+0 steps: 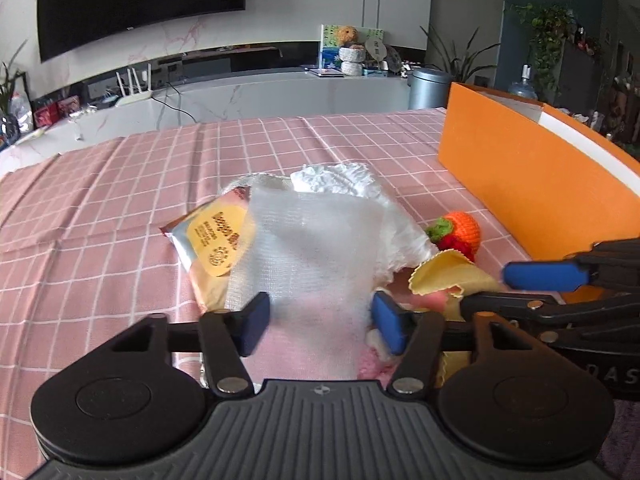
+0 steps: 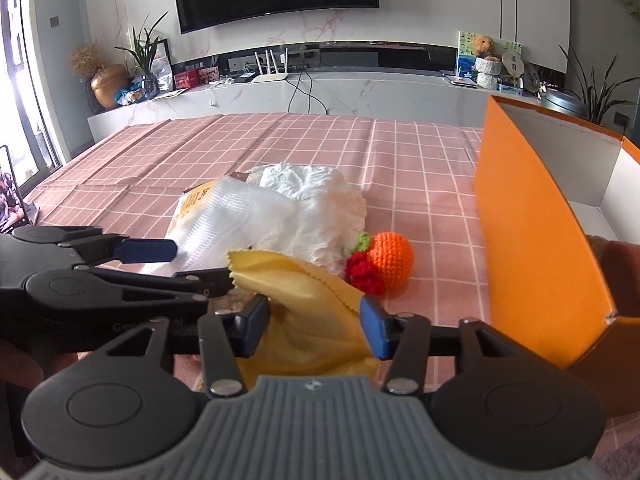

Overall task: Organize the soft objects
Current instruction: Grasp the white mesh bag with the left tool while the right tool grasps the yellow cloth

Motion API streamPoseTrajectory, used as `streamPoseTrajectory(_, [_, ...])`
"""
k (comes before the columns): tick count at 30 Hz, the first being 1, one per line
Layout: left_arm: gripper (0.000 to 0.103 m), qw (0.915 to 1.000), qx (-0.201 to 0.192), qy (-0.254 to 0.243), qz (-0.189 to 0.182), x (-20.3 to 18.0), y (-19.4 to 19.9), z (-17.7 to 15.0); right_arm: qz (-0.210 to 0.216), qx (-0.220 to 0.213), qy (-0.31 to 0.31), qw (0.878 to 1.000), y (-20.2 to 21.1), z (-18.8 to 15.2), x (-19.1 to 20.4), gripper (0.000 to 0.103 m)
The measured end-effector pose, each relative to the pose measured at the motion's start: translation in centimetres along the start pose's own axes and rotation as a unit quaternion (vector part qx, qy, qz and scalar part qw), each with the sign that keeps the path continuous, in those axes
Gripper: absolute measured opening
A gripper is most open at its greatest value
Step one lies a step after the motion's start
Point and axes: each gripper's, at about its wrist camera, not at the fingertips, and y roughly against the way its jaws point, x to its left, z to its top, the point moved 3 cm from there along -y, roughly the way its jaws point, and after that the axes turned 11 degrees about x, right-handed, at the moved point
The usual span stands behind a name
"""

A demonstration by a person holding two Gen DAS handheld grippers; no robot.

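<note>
A sheer white gauze cloth [image 1: 312, 248] lies over a snack packet [image 1: 216, 240] and a crumpled white cloth [image 1: 340, 180] on the pink checked tablecloth [image 1: 120, 200]. My left gripper [image 1: 320, 322] straddles the gauze's near end; its jaws stand apart with the gauze between them and a gap showing. The yellow cloth [image 2: 304, 292] is bunched up between the pads of my right gripper [image 2: 316, 326], which is shut on it. A crocheted orange-and-red fruit [image 2: 384, 260] sits just beyond. The two grippers are side by side, almost touching.
An open orange box [image 2: 532, 240] with a white inside stands at the right, close to the right gripper. A phone [image 2: 8, 192] is propped at the table's left edge. A white cabinet [image 2: 360, 92] runs behind the table's far edge.
</note>
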Motion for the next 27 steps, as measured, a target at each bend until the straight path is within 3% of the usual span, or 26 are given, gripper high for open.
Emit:
streamPoseTrajectory(3, [0.046,1.0000,0.000,-0.005,0.000,0.0,0.1,0.0,0.013,0.007,0.002,1.000,-0.2,-0.1,0.0,0.036])
streamPoseTrajectory(4, [0.038,1.0000,-0.002,-0.003,-0.003,0.0,0.2,0.0,0.016,0.011,0.003,1.000,-0.3,-0.2,0.1,0.028])
streamPoseTrajectory(6, [0.020,0.9998,-0.008,-0.001,-0.017,0.0,0.5,0.1,0.023,0.013,0.006,1.000,-0.5,-0.3,0.2,0.024])
streamPoseTrajectory(8, [0.013,0.9997,-0.015,-0.005,-0.020,-0.2,0.8,0.2,0.020,0.004,0.013,1.000,-0.2,-0.2,0.5,0.000])
streamPoseTrajectory(11, [0.003,0.9995,-0.022,-0.004,-0.021,-0.4,1.1,0.3,0.015,-0.003,0.021,1.000,0.2,-0.3,0.6,0.000])
streamPoseTrajectory(15, [0.001,0.9992,-0.036,0.006,-0.019,-0.1,1.9,0.5,0.014,-0.007,0.013,1.000,0.4,-0.3,0.3,0.000])
streamPoseTrajectory(27, [0.001,0.9965,-0.077,0.018,-0.027,-0.3,4.7,1.1,-0.021,-0.090,0.015,0.996,3.8,0.5,0.1,0.000])
